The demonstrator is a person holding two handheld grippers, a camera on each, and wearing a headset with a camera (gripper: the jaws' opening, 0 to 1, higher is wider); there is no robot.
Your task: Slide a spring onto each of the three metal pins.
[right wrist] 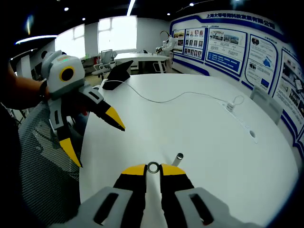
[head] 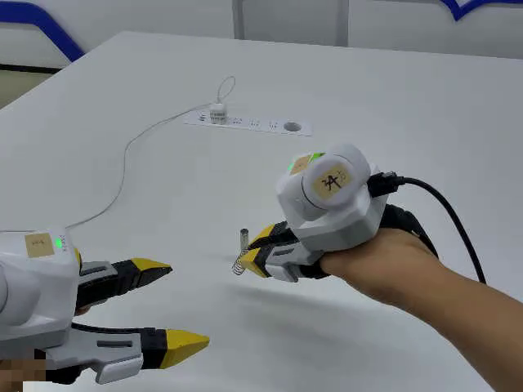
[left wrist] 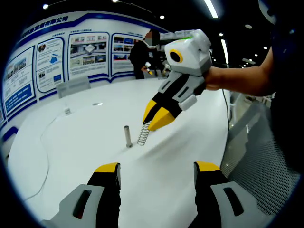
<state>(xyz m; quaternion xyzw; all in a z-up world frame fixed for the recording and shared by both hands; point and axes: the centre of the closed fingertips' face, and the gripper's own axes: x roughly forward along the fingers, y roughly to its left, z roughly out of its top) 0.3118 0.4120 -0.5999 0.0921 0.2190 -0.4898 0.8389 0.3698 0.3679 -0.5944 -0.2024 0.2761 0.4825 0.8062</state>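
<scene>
Coiled metal spring (left wrist: 143, 134), pinched in yellow-tipped right gripper (left wrist: 156, 118) just beside upright grey metal pin (left wrist: 127, 136), needs lifting and centring over pin top; left gripper (head: 186, 304) gapes wide.

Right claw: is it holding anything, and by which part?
The right claw pinches the spring by its top end, beside the metal pin. The left claw is open, holding nothing.

one spring (head: 238, 266), one pin (head: 243, 242) — two hand-held grippers (head: 186, 303) (head: 250, 254)
</scene>
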